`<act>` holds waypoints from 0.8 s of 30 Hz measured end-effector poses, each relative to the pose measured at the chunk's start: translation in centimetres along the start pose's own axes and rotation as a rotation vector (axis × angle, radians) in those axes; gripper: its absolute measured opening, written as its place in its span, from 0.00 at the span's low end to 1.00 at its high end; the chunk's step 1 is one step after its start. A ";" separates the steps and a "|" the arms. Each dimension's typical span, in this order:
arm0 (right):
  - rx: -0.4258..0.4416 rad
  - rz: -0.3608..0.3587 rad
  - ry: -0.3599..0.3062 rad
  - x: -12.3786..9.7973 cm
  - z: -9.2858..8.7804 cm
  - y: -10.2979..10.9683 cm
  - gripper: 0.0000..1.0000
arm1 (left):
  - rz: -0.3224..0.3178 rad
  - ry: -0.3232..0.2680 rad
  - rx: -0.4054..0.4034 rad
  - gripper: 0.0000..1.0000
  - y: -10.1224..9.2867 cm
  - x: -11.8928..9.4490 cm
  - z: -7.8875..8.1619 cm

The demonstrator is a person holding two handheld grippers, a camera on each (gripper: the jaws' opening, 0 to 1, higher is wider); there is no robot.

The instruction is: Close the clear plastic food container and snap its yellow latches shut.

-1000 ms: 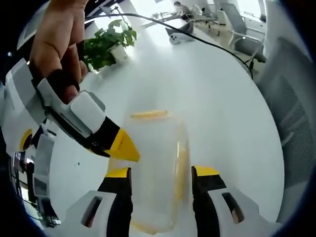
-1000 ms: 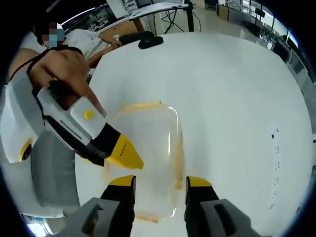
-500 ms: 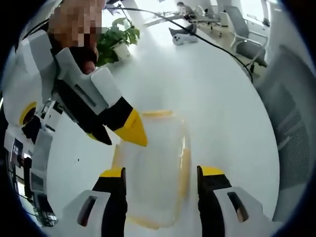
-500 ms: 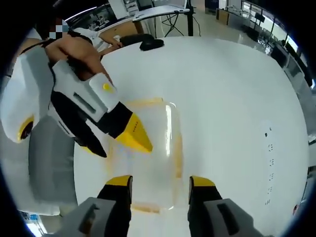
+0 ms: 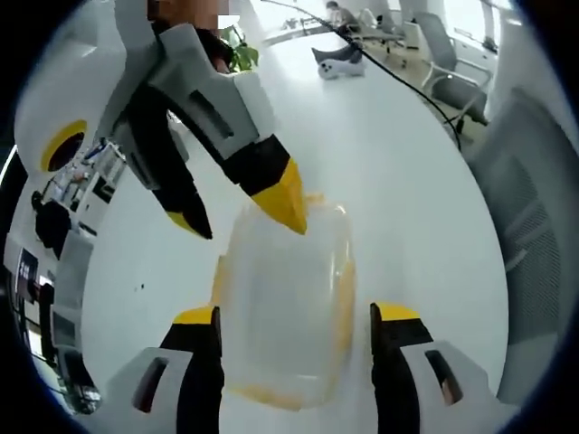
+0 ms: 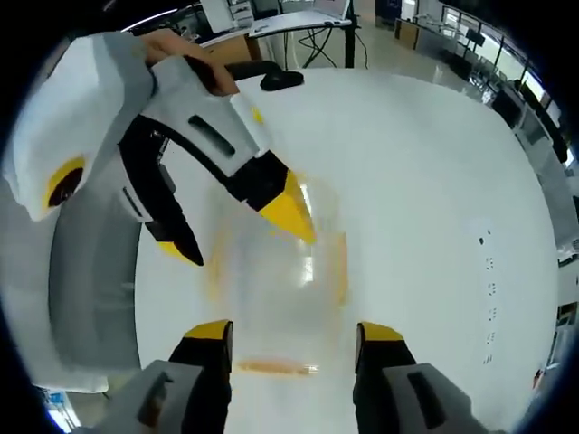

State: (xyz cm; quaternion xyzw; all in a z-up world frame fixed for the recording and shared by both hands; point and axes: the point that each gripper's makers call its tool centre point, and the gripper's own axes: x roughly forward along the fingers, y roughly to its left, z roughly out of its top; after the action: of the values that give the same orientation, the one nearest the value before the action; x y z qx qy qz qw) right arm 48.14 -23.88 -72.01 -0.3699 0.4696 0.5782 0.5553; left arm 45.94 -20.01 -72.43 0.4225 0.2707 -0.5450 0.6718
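Note:
The clear plastic container point(image 5: 288, 312) with yellow latches along its edges lies on the white table point(image 5: 398, 172), between the spread jaws of my left gripper point(image 5: 297, 316), which is open. My right gripper point(image 5: 237, 212) comes in from the upper left, open, one yellow tip over the container's far edge. In the right gripper view the container point(image 6: 276, 289) lies blurred between the spread jaws of my right gripper point(image 6: 294, 331). The left gripper point(image 6: 233, 233) hangs over its far side, open. Whether the latches are snapped down I cannot tell.
A grey mesh office chair point(image 5: 534, 226) stands at the table's right edge. A black cable point(image 5: 398, 81) and a white device point(image 5: 336, 59) lie at the far end. A black object point(image 6: 280, 80) sits far off, and a grey chair point(image 6: 90, 298) on the left.
Both grippers have closed in on the container. In each view the other gripper looms larger and its yellow tip has slid from beside the container to over its far edge.

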 end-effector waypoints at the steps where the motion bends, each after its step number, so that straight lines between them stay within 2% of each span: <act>1: -0.003 -0.003 -0.001 0.0 0.0 0.1 0.53 | 0.000 0.001 -0.002 0.66 0.2 0.0 -0.1; 11: -0.015 -0.028 -0.014 -0.1 -0.1 1.0 0.60 | -0.015 0.033 -0.023 0.73 1.0 0.2 -1.4; 16: -0.027 -0.051 -0.011 -0.1 -0.4 1.0 0.58 | -0.034 0.060 -0.041 0.77 0.9 0.6 -2.4; 24: -0.043 -0.083 -0.012 0.5 -0.9 1.5 0.67 | -0.023 0.084 -0.034 0.82 1.5 0.8 -3.3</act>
State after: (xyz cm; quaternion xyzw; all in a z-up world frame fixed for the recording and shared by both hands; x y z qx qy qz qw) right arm 46.52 -24.48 -72.49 -0.3974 0.4381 0.5667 0.5736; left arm 47.90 -17.50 -74.34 0.4304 0.3129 -0.5298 0.6604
